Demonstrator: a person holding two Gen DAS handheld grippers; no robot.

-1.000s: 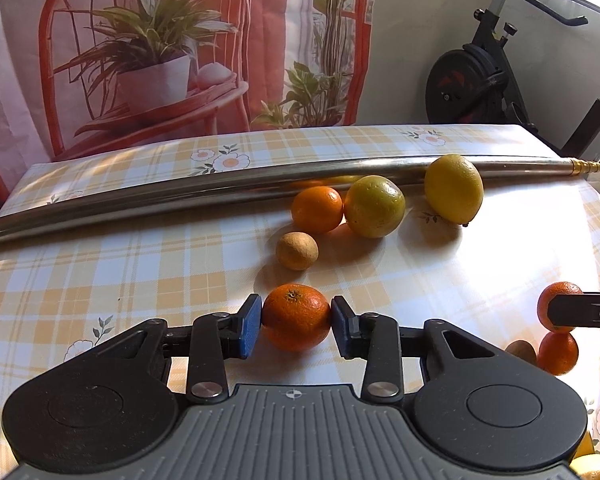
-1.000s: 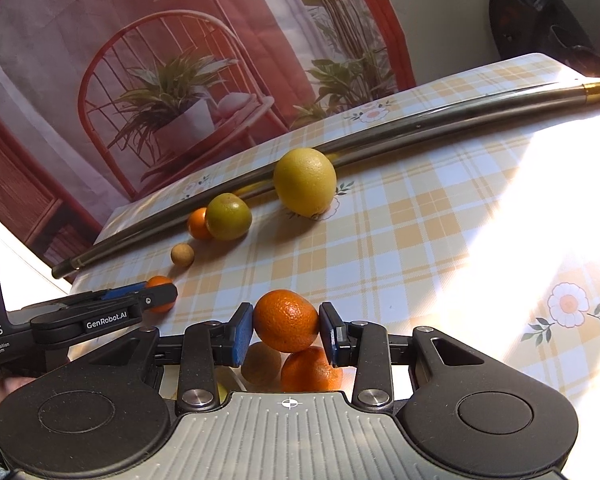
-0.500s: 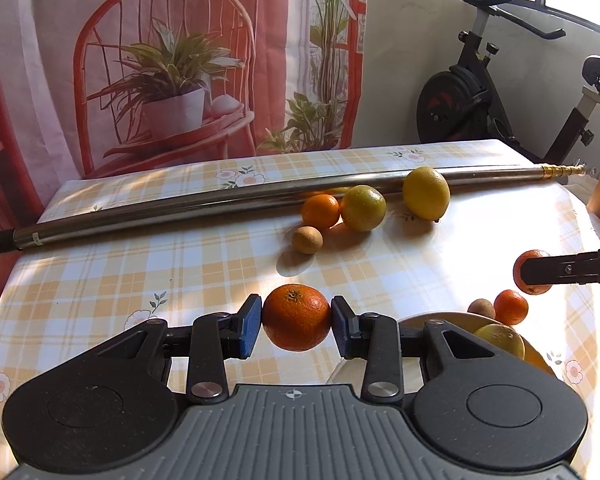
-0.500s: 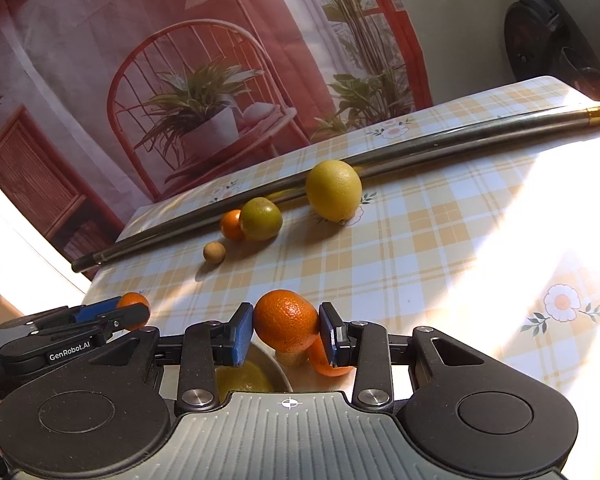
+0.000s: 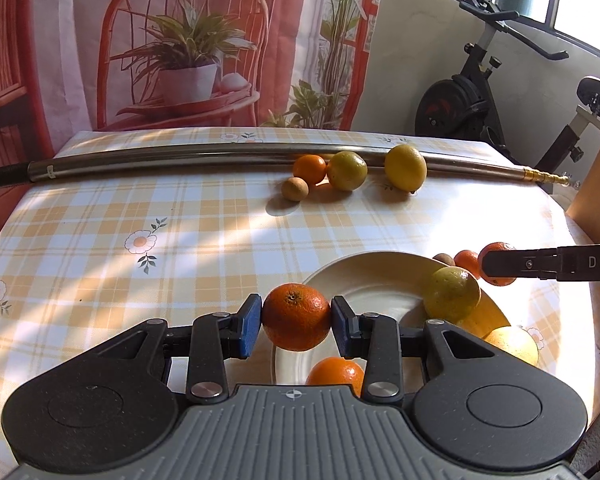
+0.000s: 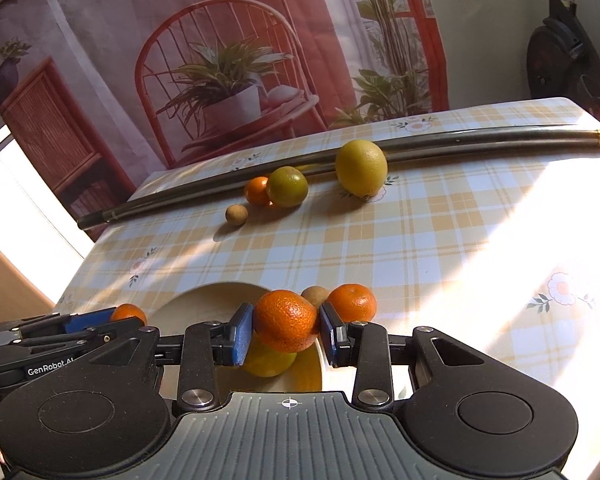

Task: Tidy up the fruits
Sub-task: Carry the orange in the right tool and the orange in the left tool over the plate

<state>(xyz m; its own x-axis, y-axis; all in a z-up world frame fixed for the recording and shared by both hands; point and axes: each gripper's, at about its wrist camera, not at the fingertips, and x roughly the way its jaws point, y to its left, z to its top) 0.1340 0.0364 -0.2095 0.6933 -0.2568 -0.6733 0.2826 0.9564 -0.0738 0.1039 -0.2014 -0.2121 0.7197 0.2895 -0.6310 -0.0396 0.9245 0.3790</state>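
The left gripper (image 5: 296, 322) clamps an orange (image 5: 296, 322) above the cream plate (image 5: 364, 280) on the counter (image 5: 180, 240). The right gripper (image 6: 286, 330) grips a second orange (image 6: 285, 320) over the plate's far edge.

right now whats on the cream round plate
On the cream round plate: a yellow-green citrus, a yellow fruit and a small orange. The left gripper covers the plate's near part.

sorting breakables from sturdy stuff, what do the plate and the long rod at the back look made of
Plate: probably glazed ceramic, cream and smooth with a soft sheen, though melamine can't be ruled out. Rod: metal, likely steel, with a grey brushed gleam and a brass-coloured threaded tip.
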